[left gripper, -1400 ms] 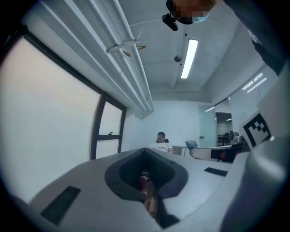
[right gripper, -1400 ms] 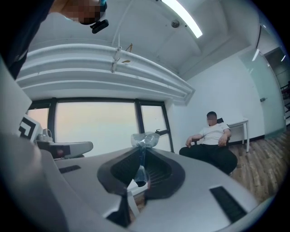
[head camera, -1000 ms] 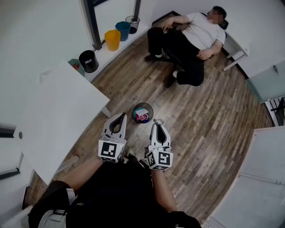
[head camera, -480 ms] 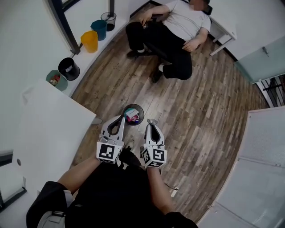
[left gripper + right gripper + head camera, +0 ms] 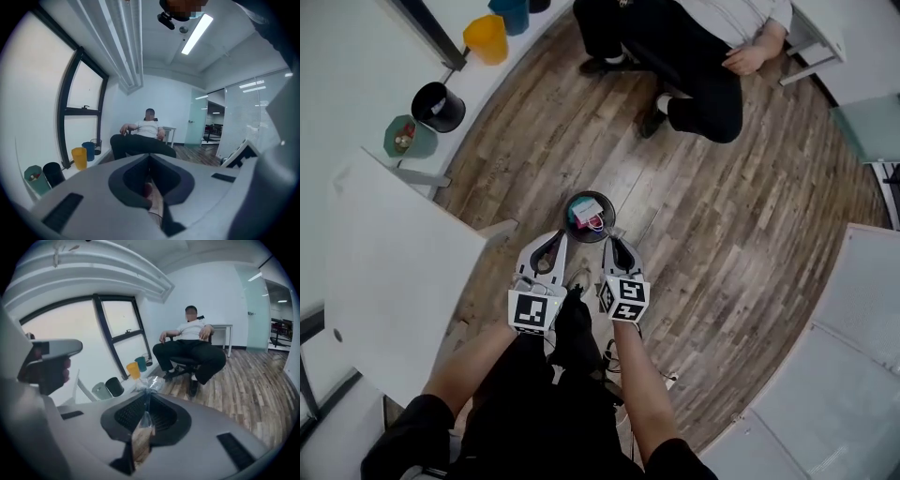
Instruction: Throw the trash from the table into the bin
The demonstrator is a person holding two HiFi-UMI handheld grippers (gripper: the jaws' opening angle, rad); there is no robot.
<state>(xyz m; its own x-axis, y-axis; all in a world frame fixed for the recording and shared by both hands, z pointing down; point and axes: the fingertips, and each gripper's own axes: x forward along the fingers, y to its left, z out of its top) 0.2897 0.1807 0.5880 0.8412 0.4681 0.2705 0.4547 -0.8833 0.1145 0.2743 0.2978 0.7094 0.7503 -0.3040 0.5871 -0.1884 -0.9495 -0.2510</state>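
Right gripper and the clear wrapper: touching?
Touching. The right gripper view shows the right gripper with its jaws shut on the clear wrapper, whose crinkled end sticks out past the tips.

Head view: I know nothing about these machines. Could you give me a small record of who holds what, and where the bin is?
Place: room with a wooden floor
Bin: small dark bin on the floor, just ahead of both grippers, with coloured trash inside
Right gripper: shut on a clear wrapper
Left gripper: jaws together, a thin pinkish scrap between them
Table: white table at the holder's left
Bystander: seated person beyond the bin
By the wall: yellow bin, black bin
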